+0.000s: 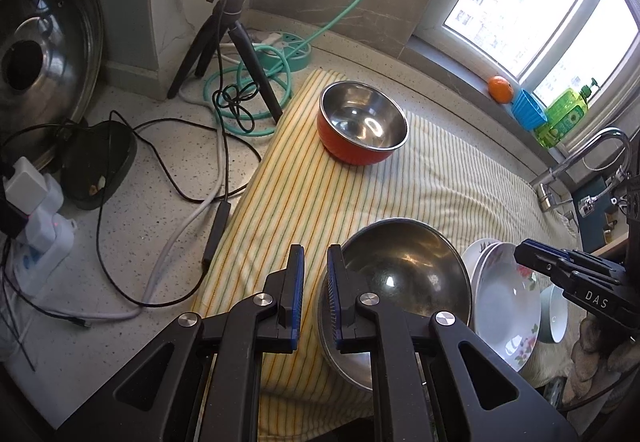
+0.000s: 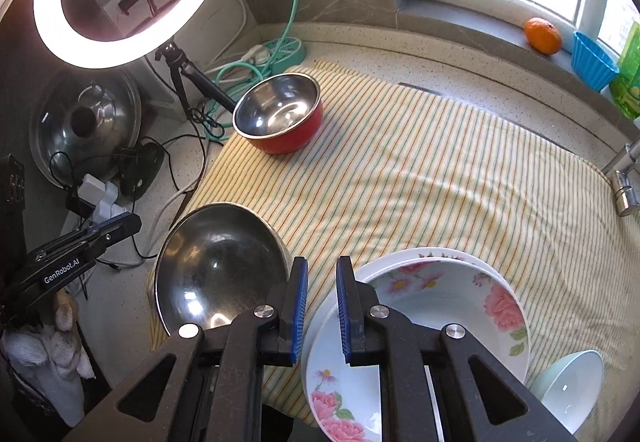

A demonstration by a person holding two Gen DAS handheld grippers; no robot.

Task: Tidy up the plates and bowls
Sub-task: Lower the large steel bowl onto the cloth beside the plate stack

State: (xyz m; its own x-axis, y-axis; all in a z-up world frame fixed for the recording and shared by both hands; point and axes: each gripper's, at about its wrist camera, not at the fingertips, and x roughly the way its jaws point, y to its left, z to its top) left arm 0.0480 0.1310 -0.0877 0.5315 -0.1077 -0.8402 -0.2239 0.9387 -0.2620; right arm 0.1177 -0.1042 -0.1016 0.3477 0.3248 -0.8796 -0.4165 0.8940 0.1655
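Note:
A large steel bowl [image 1: 404, 274] [image 2: 216, 266] sits on the striped towel [image 1: 300, 182] [image 2: 420, 182] near its front edge. Beside it on the right lies a stack of floral plates [image 1: 504, 298] [image 2: 452, 306], topped by a deep floral dish. A small pale green bowl [image 1: 554, 316] [image 2: 572, 386] rests to the right of the stack. A red bowl with a steel inside [image 1: 362, 126] [image 2: 280, 114] stands at the towel's far left. My left gripper [image 1: 315, 254] [image 2: 132, 220] hovers over the steel bowl's left rim, shut and holding nothing. My right gripper [image 2: 322, 266] [image 1: 524, 250] hangs above the plates' left edge, also shut and holding nothing.
A ring light on a tripod [image 1: 228, 42] [image 2: 176, 58], a green hose, cables and a power strip [image 1: 40, 242] crowd the counter to the left. A pot lid [image 1: 40, 66] leans on the wall. An orange [image 2: 542, 36], a blue cup [image 2: 592, 60] and a green bottle sit on the sill; a faucet [image 1: 580, 158] is at right.

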